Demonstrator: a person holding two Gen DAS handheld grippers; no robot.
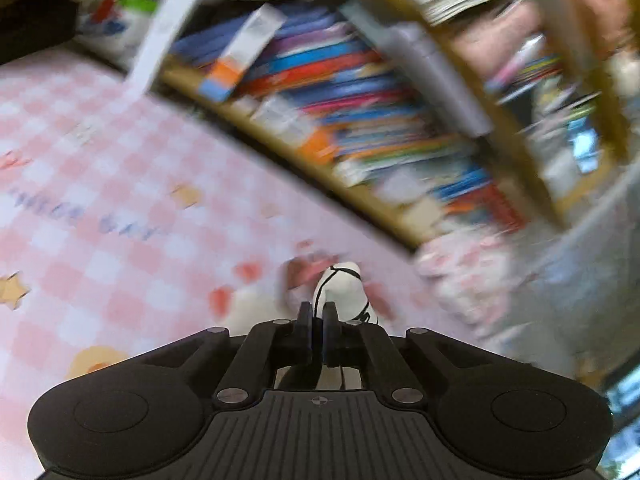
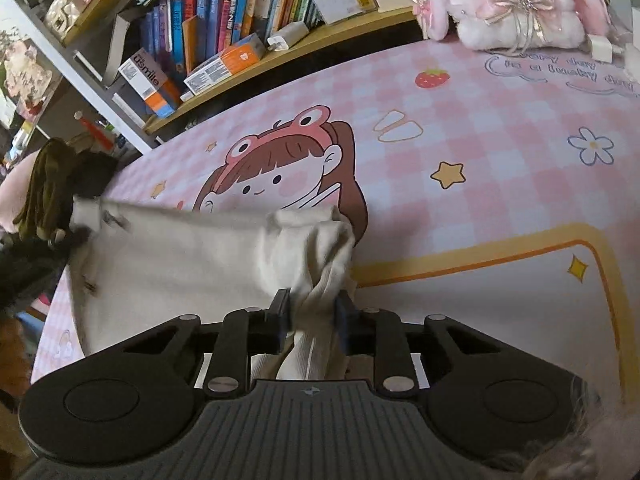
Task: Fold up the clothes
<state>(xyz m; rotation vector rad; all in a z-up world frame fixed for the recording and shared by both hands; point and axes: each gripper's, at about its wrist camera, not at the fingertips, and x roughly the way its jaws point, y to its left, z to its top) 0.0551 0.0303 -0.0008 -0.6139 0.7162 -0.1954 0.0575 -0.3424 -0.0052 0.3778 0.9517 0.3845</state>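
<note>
Cream garment [image 2: 192,256] lies over a pink-and-white checked tablecloth [image 2: 500,128].

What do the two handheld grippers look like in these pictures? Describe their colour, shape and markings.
The left gripper and the right gripper look alike: matte black bodies with a ribbed centre panel bearing a small crosshair mark, round raised discs at both sides, angled linkage bars with silver screw heads, and two flat, dark fingers. No cables or sleeves show.

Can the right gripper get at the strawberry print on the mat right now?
Probably not freely: the right gripper is shut on bunched cream cloth. The mat up to the strawberry print looks bare, but the cloth would drag along.
</note>
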